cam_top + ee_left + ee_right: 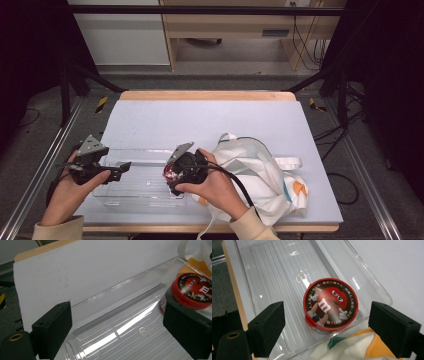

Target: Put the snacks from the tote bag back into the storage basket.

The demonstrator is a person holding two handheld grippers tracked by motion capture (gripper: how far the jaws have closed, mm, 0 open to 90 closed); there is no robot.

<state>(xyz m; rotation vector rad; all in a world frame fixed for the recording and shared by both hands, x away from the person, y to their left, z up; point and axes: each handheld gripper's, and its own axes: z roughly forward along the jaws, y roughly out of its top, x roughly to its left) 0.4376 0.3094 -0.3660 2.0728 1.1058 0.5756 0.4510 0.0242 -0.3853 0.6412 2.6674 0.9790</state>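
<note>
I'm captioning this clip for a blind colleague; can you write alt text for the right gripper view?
A round red-lidded candy tub with a cartoon face stands in a clear ribbed plastic tray, free between the right gripper's open black jaws. White, orange and green cloth bag lies at the bottom edge.

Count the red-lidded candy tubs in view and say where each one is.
1. The candy tub stands upright in the clear tray, at the end nearest the cloth bag, below the right gripper. More could be hidden inside the bag.
</note>
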